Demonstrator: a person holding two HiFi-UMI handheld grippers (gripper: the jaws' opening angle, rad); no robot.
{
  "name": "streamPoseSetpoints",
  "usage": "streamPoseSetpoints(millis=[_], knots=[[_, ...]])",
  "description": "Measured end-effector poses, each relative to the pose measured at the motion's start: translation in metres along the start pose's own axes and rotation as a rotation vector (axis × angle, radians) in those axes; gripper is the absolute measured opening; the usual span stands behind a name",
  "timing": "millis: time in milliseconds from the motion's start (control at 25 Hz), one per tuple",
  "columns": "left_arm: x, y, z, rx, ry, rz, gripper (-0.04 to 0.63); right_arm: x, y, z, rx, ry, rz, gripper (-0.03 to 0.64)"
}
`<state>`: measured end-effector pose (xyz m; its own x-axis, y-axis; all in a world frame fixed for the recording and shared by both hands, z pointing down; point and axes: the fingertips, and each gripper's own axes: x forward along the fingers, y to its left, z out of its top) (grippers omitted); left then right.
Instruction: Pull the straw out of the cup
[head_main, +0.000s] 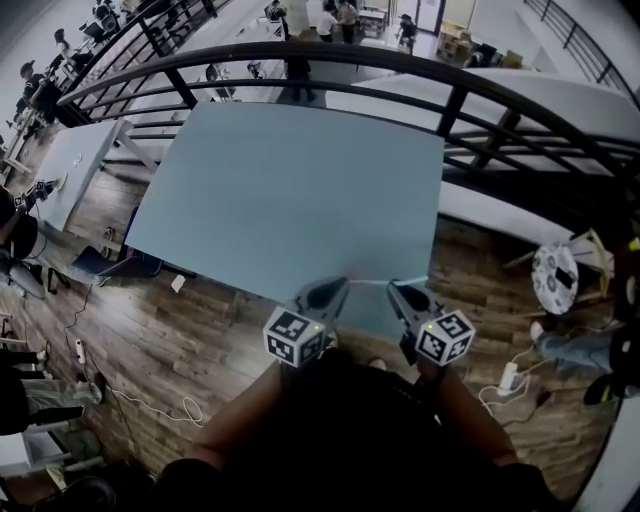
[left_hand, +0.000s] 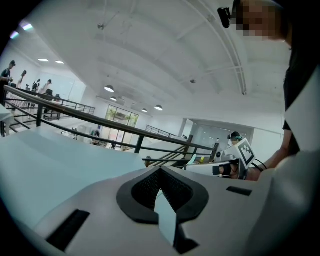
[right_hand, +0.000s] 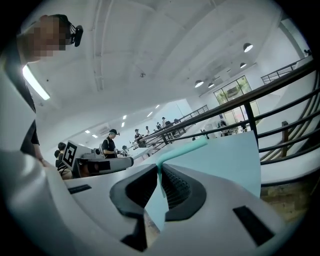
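Observation:
A teal bendy straw (right_hand: 183, 149) is pinched between the jaws of my right gripper (right_hand: 160, 171), which is shut on it. Its upper part bends off to the right over the light blue table (head_main: 290, 190). No cup shows in any view. In the head view both grippers hover side by side at the table's near edge, the left gripper (head_main: 338, 287) close to the right gripper (head_main: 394, 290). The left gripper (left_hand: 160, 171) has its jaws together with nothing between them. In the left gripper view the straw's tip (left_hand: 193, 159) pokes out ahead of the right gripper.
A black metal railing (head_main: 400, 68) runs behind and to the right of the table. The wooden floor (head_main: 200, 330) carries cables and a power strip (head_main: 508, 377). A small round stool (head_main: 555, 276) stands at the right. People work at desks far off.

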<state>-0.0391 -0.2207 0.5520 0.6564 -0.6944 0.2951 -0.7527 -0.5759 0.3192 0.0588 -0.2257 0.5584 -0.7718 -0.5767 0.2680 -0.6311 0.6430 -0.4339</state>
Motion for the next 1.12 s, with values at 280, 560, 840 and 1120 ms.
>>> streamPoseSetpoints(millis=[280,560,840,1120], knots=[[-0.008,-0.033,-0.008,-0.004,-0.029,0.056,0.011,-0.037,0.003,-0.008,-0.011,0.000,0.043,0.040],[-0.015,-0.072,-0.018,-0.019,-0.036,0.105,0.011,-0.075,0.005,-0.010,-0.013,-0.009,0.090,0.040],[-0.029,-0.099,-0.034,-0.016,-0.026,0.135,0.012,-0.094,0.017,-0.021,-0.019,-0.005,0.140,0.040],[-0.056,-0.100,-0.030,0.008,-0.032,0.156,0.012,-0.094,0.057,-0.018,-0.083,-0.008,0.184,0.040]])
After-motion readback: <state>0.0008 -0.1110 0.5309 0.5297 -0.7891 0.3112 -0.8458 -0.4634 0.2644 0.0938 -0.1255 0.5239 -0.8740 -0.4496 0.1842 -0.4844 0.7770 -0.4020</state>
